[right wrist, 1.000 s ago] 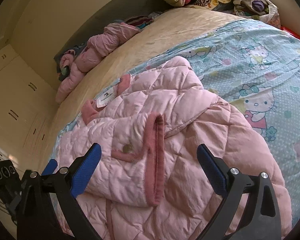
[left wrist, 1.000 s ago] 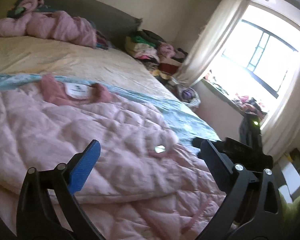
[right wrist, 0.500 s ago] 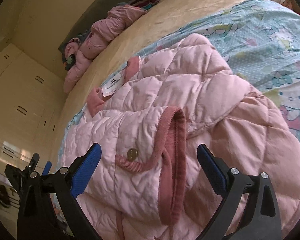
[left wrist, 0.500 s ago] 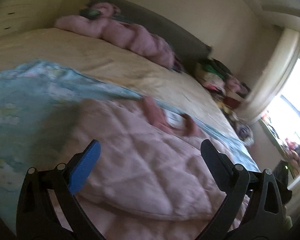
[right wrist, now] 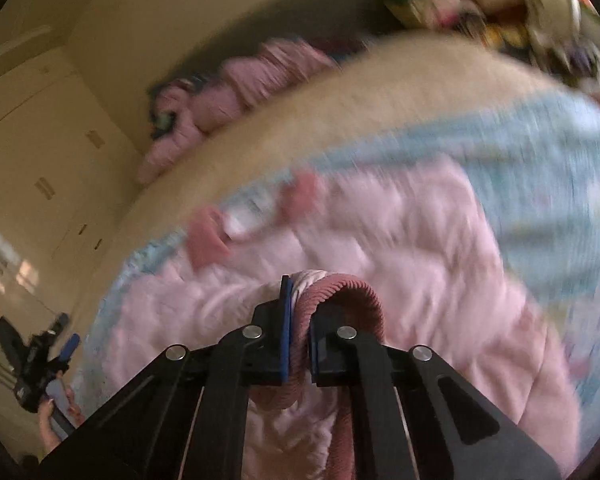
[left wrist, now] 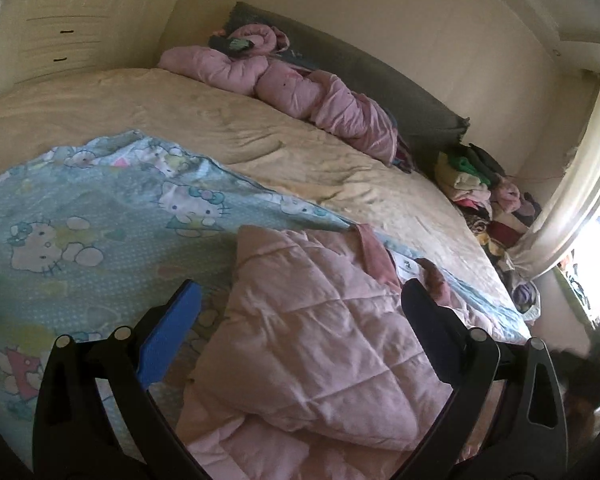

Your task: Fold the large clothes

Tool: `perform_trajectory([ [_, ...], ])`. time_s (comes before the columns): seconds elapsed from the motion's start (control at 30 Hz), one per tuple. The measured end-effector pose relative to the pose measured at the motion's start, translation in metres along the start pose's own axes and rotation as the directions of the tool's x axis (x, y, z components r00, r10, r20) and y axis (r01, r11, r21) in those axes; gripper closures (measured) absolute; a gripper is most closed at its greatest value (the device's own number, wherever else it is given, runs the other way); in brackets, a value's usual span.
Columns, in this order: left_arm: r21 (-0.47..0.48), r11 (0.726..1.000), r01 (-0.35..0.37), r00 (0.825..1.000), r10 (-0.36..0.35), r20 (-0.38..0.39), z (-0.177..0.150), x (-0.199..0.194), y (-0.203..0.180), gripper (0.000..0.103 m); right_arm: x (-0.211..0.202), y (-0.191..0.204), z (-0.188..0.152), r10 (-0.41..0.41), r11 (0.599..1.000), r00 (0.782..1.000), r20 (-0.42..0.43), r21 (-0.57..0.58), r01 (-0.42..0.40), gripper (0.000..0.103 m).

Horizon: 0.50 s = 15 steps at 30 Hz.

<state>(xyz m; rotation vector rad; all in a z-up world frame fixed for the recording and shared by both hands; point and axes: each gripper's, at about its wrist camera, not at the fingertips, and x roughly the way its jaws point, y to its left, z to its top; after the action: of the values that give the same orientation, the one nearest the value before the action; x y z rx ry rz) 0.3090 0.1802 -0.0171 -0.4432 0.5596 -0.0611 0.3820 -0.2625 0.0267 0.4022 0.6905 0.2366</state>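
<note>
A pink quilted jacket (left wrist: 312, 344) lies on the blue cartoon-print sheet (left wrist: 80, 240) of the bed, its dark pink collar and white label toward the far side. My left gripper (left wrist: 300, 320) is open, above the jacket's left edge, holding nothing. In the blurred right wrist view the jacket (right wrist: 420, 248) fills the middle. My right gripper (right wrist: 298, 320) is shut on the jacket's dark pink ribbed cuff (right wrist: 352, 292), which loops over the right finger. The left gripper also shows in the right wrist view (right wrist: 36, 360) at the bed's left side.
A beige bedspread (left wrist: 180, 120) covers the far half of the bed. A bundled pink garment (left wrist: 280, 84) lies by the grey headboard (left wrist: 380, 80). A clothes pile (left wrist: 480, 184) sits at the far right by the curtain. Wardrobe doors (left wrist: 80, 12) stand behind left.
My right gripper has closed on the ribbed cuff, having been open over it before. My left gripper has swung left, from the jacket's right side to its left edge, still open.
</note>
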Motion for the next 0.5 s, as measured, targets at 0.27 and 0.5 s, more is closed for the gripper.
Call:
perform_trajectory([
  [0.27, -0.041, 0.999, 0.019, 0.999, -0.02, -0.025, -0.003, 0.009, 0.004, 0.009, -0.023, 0.05, 0.065, 0.0, 0.978, 0.987, 0.161, -0.208, 0.034, 0.098],
  [0.5, 0.069, 0.996, -0.054, 0.997, 0.057, -0.045, -0.01, 0.025, -0.018, 0.009, 0.003, 0.05, 0.074, -0.077, 0.954, 0.982, 0.171, -0.275, 0.123, 0.098],
])
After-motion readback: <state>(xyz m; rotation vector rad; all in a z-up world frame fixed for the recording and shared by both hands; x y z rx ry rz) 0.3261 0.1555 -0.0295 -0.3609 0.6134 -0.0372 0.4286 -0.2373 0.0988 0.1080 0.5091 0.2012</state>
